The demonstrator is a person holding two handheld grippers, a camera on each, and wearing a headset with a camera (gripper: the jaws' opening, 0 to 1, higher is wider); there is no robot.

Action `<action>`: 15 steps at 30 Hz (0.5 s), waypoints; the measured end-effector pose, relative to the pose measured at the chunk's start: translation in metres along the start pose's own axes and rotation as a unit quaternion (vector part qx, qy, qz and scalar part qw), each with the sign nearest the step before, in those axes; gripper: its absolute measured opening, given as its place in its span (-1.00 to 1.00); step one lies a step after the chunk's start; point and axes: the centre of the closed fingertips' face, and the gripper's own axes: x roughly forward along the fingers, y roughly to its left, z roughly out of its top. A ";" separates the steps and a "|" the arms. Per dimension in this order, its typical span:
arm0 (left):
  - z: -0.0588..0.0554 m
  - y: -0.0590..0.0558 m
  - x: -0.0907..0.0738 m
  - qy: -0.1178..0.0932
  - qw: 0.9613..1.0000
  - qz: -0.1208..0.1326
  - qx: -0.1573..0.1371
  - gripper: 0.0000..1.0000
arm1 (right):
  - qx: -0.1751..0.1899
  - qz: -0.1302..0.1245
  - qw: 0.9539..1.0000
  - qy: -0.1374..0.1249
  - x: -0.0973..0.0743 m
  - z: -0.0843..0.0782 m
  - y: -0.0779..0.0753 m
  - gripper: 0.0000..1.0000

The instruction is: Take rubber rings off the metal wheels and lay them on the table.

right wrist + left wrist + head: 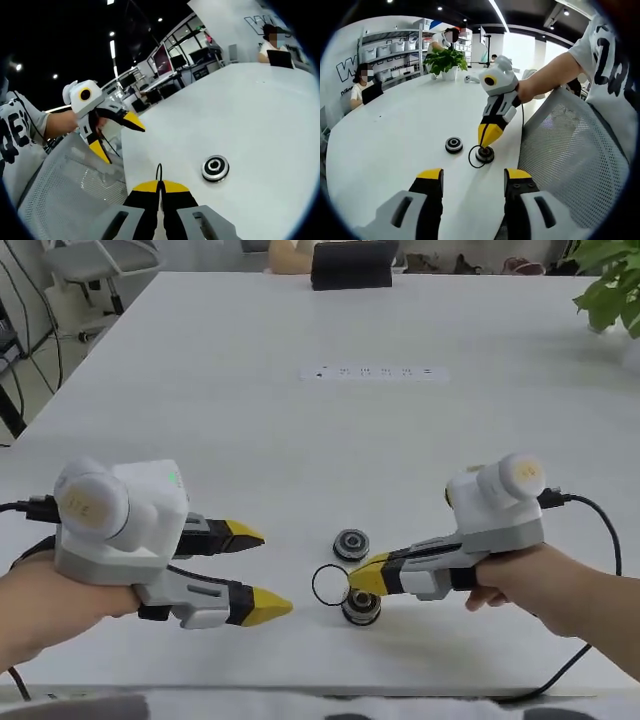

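Two grippers over the counter (pixel 200 390). The left gripper (pixel 258 570) has its fingers wide apart and empty. The rubber ring (pixel 314 585) sits touching the near wheel (pixel 361 609), pinched in the closed fingers of the right gripper (pixel 355 580). Can't tell if it is fully unhooked. Best to pull sideways until clear, then lay it flat. The far wheel (pixel 351 543) comes next.

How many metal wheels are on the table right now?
2. One metal wheel lies free, farther from the person. The other metal wheel sits by the tips of the right hand-held gripper, which pinches a rubber ring. None seems hidden.
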 end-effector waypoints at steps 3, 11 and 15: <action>-0.002 0.002 -0.002 0.000 1.000 0.005 -0.001 -0.08 | -0.003 0.000 1.000 0.003 0.007 0.001 0.000 -1.00; -0.005 0.005 -0.006 -0.004 1.000 0.011 -0.011 -0.08 | -0.012 -0.004 1.000 0.012 0.020 0.000 -0.006 -1.00; -0.006 0.006 -0.007 -0.003 1.000 0.013 -0.011 -0.08 | -0.013 -0.008 1.000 0.014 0.024 -0.001 -0.010 -1.00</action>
